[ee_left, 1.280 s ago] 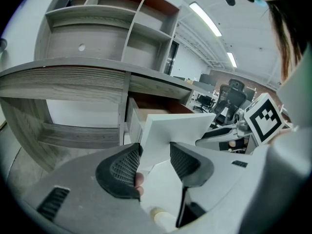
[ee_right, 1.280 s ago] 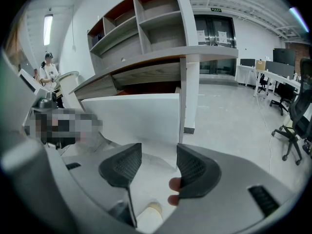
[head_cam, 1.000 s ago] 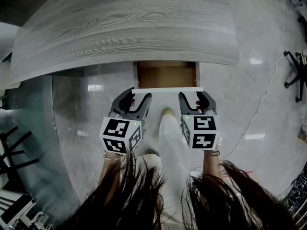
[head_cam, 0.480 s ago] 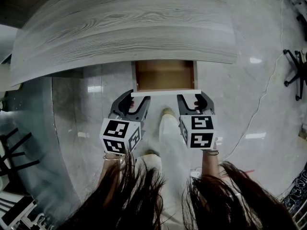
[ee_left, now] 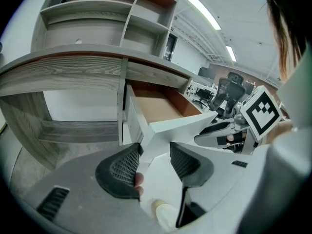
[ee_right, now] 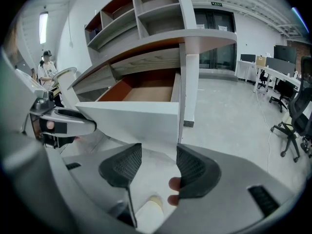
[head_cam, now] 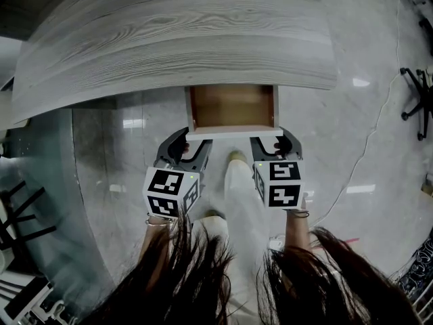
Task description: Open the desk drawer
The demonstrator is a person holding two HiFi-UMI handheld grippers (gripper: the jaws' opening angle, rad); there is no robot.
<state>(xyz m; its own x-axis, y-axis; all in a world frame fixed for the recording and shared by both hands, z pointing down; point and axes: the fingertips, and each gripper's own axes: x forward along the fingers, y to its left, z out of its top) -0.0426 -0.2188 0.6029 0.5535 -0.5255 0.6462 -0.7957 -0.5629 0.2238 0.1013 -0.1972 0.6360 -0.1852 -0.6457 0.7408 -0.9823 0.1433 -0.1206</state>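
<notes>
**While drawn partway out from under the desk: drawer flanked by two wide-open grippers**

As seen from the head camera, drawer (head_cam: 233, 105) pulled toward the person, bare brown floor showing, rear end hidden beneath the grey wood-grain desk (head_cam: 176, 39). White drawer front (head_cam: 233, 132) nearest the person.

Left gripper (ee_left: 155, 152) at the front's left corner, jaws spread wide and clamped on nothing. Corner of the white panel dipping into the gap between the ribbed pads (ee_left: 124, 165); contact with either pad impossible to judge. Right gripper (ee_right: 158, 152) at the right corner, likewise gaping and holding nothing, lower corner of the panel just above its gap.

Fingertips (ee_right: 174, 184) peeking out behind one right-hand pad, rest of the hand hidden by the gripper body.

Forearms mostly covered by long dark hair (head_cam: 203, 283) across the bottom of the head view. Pale shoe (head_cam: 237, 158) blurred between the grippers, just below the drawer front. Office chair base (head_cam: 414, 107) cut off by the right edge.
</notes>
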